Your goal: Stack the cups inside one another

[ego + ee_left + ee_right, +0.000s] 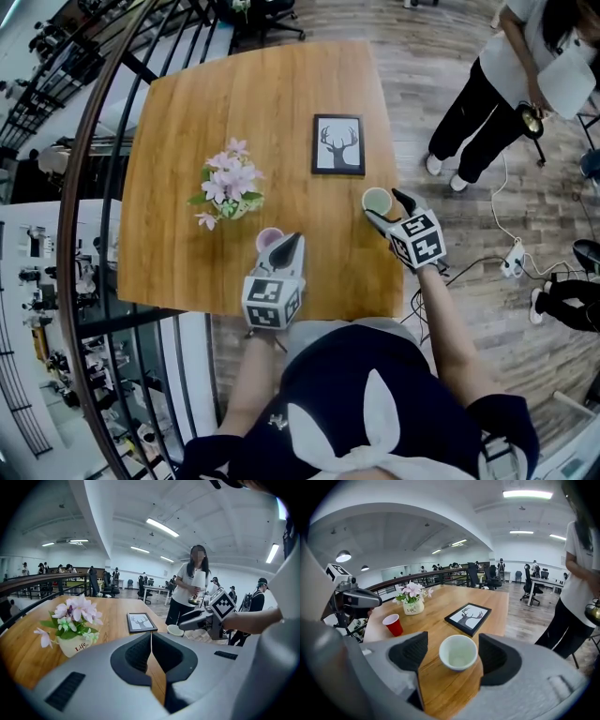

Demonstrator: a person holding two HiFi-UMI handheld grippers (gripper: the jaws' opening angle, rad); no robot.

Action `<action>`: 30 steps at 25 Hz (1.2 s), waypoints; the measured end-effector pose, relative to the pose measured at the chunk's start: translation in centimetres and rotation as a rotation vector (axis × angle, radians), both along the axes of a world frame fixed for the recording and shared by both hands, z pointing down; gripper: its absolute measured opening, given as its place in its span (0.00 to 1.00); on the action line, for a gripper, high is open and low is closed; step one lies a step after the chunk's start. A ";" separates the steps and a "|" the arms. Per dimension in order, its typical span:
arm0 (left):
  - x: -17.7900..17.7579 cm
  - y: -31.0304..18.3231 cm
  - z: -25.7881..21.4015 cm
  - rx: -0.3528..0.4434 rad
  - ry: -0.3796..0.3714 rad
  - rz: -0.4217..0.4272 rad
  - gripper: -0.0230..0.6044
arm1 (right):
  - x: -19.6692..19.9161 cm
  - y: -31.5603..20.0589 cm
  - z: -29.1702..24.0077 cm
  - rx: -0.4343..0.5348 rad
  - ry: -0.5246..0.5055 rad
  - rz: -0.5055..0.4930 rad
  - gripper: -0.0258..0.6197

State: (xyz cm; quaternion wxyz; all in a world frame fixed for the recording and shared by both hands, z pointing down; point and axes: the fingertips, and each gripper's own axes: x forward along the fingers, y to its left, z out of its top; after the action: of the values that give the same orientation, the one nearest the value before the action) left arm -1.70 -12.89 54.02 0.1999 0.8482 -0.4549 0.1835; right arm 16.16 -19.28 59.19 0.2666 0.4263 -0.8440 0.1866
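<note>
Table [187,141]: a wooden top is seen, on which every smaller thing stands.
Standing person [483,103]: seen on the floor past the table's far right corner, in a white top and dark trousers.
Right gripper [453,642]: held low over the table's right side. Its jaws are spread wide and are set either side of the white cup. A narrow gap is seen at each pad, so no grip is made.
Left gripper [151,641]: held over the near edge of the table, left of the right gripper. Its jaws are pressed together, pad against pad, and nothing is caught between them.
Framed picture [338,144]: a deer's head in a black frame, laid flat on the table beyond the white cup.
Potted flowers [228,183]: pink and white blooms in a small white pot, placed left of the framed picture and beyond the red cup.
Red cup [393,624]: stood upright and mouth up on the table, just beside the left gripper's tip in the head view. It is well apart from the white cup, and it is not held.
White cup [458,652]: stood upright on the table near its right edge, mouth up and seen to be empty. It is framed by the right gripper's open jaws, and no cup is nested in it.
</note>
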 end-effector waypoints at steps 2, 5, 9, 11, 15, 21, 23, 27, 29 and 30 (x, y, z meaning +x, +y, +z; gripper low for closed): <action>-0.5 0.2 -0.1 0.000 0.001 -0.011 0.07 | -0.6 0.1 -0.8 0.016 -0.009 -0.010 0.56; -1.3 0.6 -0.1 0.000 -0.002 -0.028 0.07 | -1.8 0.5 -1.8 0.040 -0.018 -0.032 0.56; -2.6 0.9 0.0 -0.001 0.000 -0.049 0.07 | -4.0 1.0 -3.0 0.062 -0.028 -0.074 0.56; -3.2 1.0 -0.1 0.000 0.004 -0.057 0.07 | -5.4 1.5 -3.6 0.069 -0.035 -0.103 0.56; -5.1 0.8 -0.4 0.001 0.006 -0.073 0.07 | -8.8 2.7 -4.7 0.078 -0.040 -0.164 0.56; -8.5 0.0 -1.2 0.014 -0.001 -0.069 0.07 | -13.8 3.6 -5.1 0.075 -0.043 -0.212 0.56; -9.7 0.1 -1.2 0.006 0.000 -0.072 0.07 | -15.5 3.9 -5.0 0.068 -0.041 -0.229 0.56; -12.0 0.6 -1.2 -0.010 -0.012 -0.059 0.07 | -19.2 4.6 -4.8 0.045 -0.037 -0.274 0.56; -13.3 0.6 -1.2 -0.018 -0.014 -0.060 0.07 | -21.0 4.9 -4.5 0.035 -0.035 -0.294 0.56; -14.0 0.6 -1.1 -0.023 -0.015 -0.062 0.07 | -21.9 5.1 -4.3 0.031 -0.034 -0.301 0.56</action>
State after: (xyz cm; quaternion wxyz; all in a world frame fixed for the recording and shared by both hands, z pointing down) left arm -15.75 -12.26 52.94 0.2117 0.8299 -0.4803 0.1888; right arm -5.74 -14.16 54.85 0.2709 0.2956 -0.9055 0.1387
